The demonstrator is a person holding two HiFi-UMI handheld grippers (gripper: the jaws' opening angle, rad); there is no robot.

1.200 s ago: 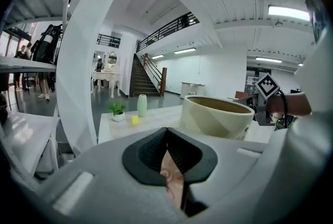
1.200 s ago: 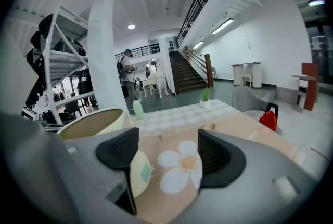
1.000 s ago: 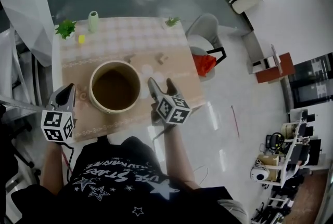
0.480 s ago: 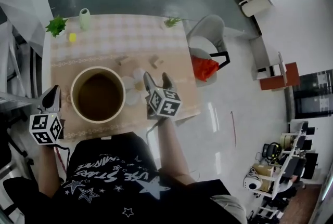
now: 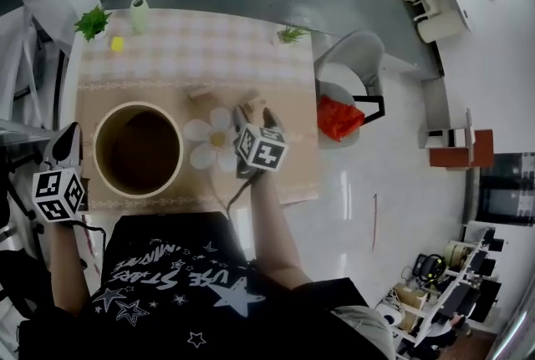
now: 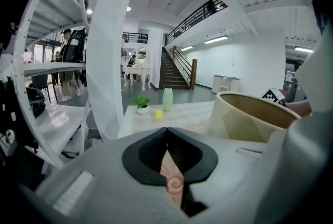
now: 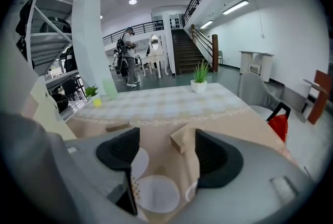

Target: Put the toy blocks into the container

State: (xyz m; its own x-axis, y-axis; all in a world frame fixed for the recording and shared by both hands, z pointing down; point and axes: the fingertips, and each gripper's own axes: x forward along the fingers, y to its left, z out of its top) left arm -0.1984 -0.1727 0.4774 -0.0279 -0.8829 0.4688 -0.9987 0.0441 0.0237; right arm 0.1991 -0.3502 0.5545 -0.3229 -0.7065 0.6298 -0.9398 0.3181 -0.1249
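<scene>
While the left gripper (image 5: 66,139) is idling, jaws together, we are aiming the right gripper's (image 7: 165,147) spread jaws to grab a block (image 7: 178,141).

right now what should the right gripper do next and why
Probably ease the right gripper forward and slightly right, then close. Its jaws stand open and the block lies just ahead, close to the right-hand jaw, not yet gripped.

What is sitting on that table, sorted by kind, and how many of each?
Wooden blocks: 2
Container: 1
Potted plants: 2
Green vase: 1
Small yellow thing: 1
Total: 7
</scene>
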